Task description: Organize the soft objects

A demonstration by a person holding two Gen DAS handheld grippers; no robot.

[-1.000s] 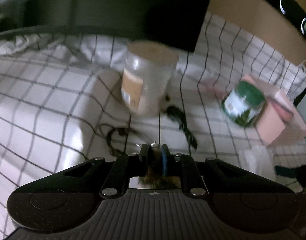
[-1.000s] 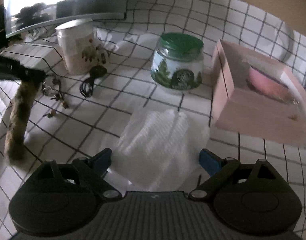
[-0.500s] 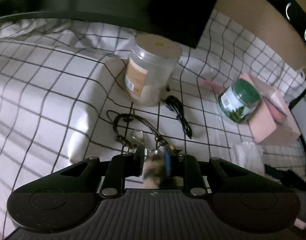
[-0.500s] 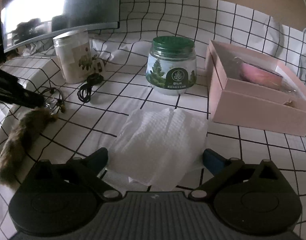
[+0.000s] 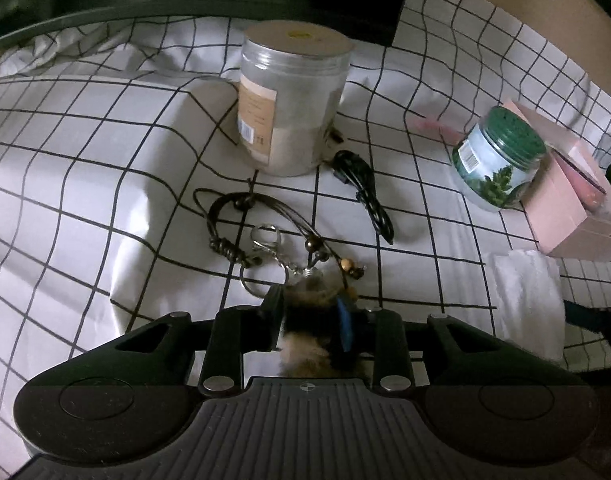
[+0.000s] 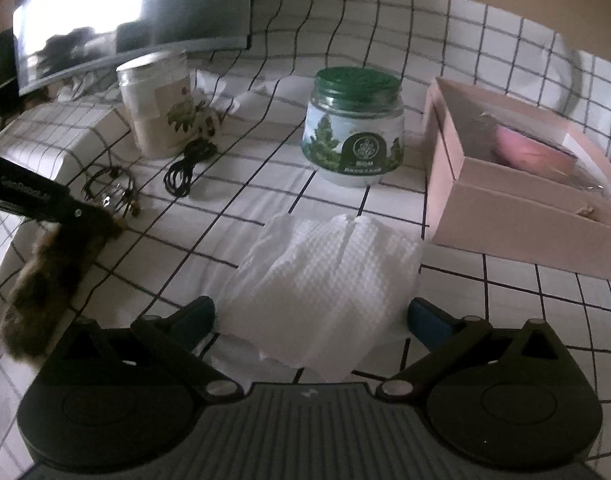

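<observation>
Left tool (image 5: 311,312) jaws opening, furry keychain tail (image 6: 45,280) between them, lying on the checked cloth (image 6: 485,360) near the left edge. Right tool (image 6: 311,316) jaws wide apart, straddling the white towel (image 6: 325,280) without touching; green-lid jar (image 6: 355,124) and pink box (image 6: 517,200) beyond.

your left gripper (image 5: 310,312) is matte black with a ribbed housing, silver pivot screws and a blue pad; your right gripper (image 6: 311,316) matches it, its fingertips (image 6: 423,314) blue.
</observation>
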